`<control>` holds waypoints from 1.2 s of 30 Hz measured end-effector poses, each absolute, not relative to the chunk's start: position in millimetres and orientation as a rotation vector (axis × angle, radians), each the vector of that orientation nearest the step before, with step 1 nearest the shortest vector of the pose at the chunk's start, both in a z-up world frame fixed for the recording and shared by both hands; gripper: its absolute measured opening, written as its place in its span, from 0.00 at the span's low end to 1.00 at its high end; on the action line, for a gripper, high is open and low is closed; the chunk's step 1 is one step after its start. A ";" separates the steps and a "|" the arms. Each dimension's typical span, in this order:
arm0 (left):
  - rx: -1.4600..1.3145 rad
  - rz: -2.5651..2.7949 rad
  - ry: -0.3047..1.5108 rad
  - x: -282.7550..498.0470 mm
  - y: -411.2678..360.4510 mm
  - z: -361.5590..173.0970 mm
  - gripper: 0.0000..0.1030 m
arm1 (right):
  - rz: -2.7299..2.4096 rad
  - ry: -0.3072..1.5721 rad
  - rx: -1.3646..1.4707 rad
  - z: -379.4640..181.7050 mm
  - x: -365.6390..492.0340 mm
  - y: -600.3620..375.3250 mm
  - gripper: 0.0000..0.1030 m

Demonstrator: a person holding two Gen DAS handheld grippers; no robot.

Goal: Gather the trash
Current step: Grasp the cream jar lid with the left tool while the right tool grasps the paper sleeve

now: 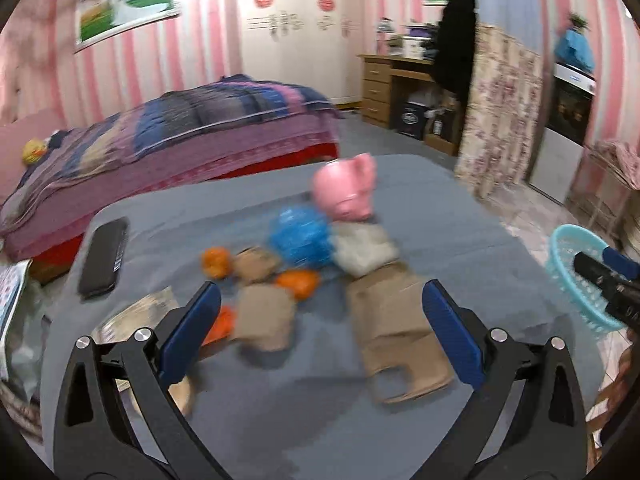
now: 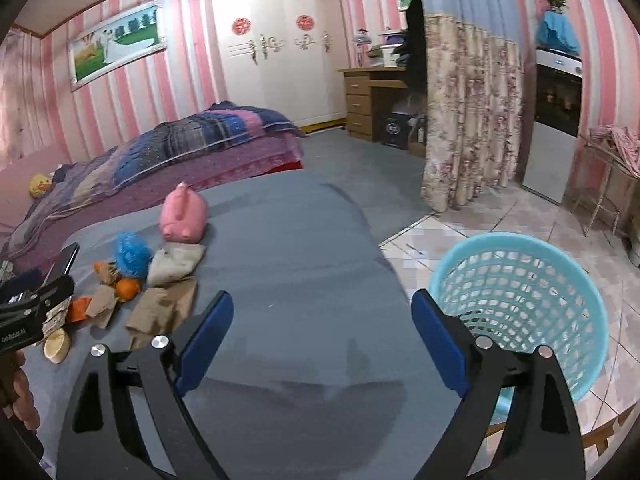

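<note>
A heap of trash lies on the grey-covered table (image 1: 280,420): a long brown paper piece (image 1: 392,336), a smaller brown piece (image 1: 266,316), orange peels (image 1: 298,282), a crumpled blue bag (image 1: 300,240) and a whitish wad (image 1: 364,248). My left gripper (image 1: 324,320) hovers just before the heap, open, with nothing between its pads. My right gripper (image 2: 324,336) is open and empty over bare table, with the heap (image 2: 160,300) to its left. A light-blue mesh basket (image 2: 520,312) stands on the floor just beyond its right finger.
A pink piggy bank (image 1: 346,192) stands behind the heap. At the table's left are a black phone (image 1: 104,258), a printed packet (image 1: 136,316) and a small wooden bowl (image 2: 58,346). A bed (image 1: 200,132) lies beyond the table. Tiled floor (image 2: 480,232) surrounds the basket.
</note>
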State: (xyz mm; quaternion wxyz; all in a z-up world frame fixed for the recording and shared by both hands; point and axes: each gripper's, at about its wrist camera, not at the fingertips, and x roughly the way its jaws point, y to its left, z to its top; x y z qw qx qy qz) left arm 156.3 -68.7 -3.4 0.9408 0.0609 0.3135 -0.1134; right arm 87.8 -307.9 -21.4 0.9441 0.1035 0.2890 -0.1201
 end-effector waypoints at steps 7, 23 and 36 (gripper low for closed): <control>0.085 -0.126 0.688 152.3 -5.8 -25.2 0.95 | -0.220 0.608 0.153 -24.3 96.5 -286.3 0.87; 0.003 0.014 0.762 136.8 81.4 -70.1 0.95 | -0.106 0.674 -0.044 -45.4 122.2 -205.3 0.87; -0.047 -0.065 0.846 144.0 83.4 -95.7 0.94 | -0.108 0.730 -0.086 -61.2 137.2 -187.7 0.87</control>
